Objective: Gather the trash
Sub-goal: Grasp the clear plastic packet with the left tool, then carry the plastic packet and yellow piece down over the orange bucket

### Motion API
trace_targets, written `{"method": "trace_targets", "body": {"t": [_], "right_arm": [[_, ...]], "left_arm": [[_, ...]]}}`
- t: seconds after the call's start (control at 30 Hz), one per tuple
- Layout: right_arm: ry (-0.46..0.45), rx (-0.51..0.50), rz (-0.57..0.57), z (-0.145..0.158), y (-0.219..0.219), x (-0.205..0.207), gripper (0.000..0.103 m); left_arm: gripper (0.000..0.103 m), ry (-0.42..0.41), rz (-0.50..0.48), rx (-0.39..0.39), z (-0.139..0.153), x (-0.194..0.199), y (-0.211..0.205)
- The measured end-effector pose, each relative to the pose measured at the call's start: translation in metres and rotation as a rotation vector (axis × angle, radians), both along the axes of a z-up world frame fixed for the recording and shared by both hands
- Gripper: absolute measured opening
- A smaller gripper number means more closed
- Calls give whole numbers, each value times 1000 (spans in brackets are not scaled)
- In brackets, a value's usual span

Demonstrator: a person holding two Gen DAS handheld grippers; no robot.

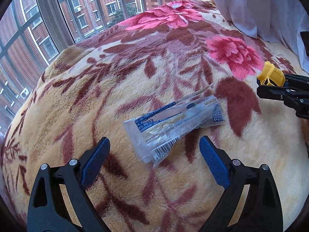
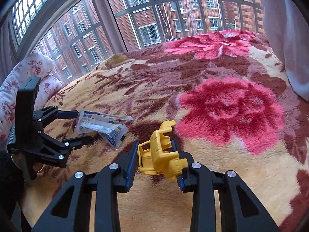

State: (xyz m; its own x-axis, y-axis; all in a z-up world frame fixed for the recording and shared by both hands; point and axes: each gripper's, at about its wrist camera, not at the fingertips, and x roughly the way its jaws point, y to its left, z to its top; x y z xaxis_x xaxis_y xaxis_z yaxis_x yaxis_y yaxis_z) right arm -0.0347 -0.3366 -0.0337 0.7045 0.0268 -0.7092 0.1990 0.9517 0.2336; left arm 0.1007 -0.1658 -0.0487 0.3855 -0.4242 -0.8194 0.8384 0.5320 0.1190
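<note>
A crumpled clear plastic wrapper with blue print and a barcode lies on the flowered blanket. My left gripper hangs just short of it, open wide, its blue pads on either side of the wrapper's near end without touching. In the right wrist view the same wrapper sits between the left gripper's fingers. My right gripper is shut on a broken yellow plastic toy-truck piece, held above the blanket. That piece also shows at the right edge of the left wrist view.
The fleece blanket with red and pink flowers covers a bed under a barred window. A white curtain hangs at the far right. A floral quilt is bunched at the left by the window.
</note>
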Motion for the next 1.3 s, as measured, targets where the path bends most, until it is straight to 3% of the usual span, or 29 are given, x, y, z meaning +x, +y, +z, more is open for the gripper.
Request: {"method": "trace_targets", "body": {"t": [0.17, 0.33, 0.5, 0.57, 0.63, 0.67, 0.8, 1.03, 1.3], "right_arm": [[-6, 1, -5, 0, -1, -1, 34], [-1, 17, -17, -2, -5, -1, 34], [2, 24, -17, -3, -6, -1, 34], [4, 28, -19, -4, -6, -2, 34], [5, 30, -19, -4, -7, -1, 34], [6, 30, -19, -4, -7, -1, 34], [2, 22, -24, -3, -6, -1, 34], [-11, -18, -19, 5, 0, -3, 34], [-46, -52, 52, 36, 39, -23, 34]], "left_arm": [[91, -90, -79, 73, 3, -2, -16], [91, -60, -172, 123, -4, 6, -44], [91, 7, -175, 120, -14, 15, -58], [76, 31, -158, 91, -13, 15, -56], [48, 72, -152, 50, -11, 13, -52], [44, 71, -133, 41, -10, 10, -51], [12, 77, -46, 11, -6, -1, -42], [11, 136, 193, -97, 10, -13, 0], [11, 78, 417, -146, 37, -61, 48]]}}
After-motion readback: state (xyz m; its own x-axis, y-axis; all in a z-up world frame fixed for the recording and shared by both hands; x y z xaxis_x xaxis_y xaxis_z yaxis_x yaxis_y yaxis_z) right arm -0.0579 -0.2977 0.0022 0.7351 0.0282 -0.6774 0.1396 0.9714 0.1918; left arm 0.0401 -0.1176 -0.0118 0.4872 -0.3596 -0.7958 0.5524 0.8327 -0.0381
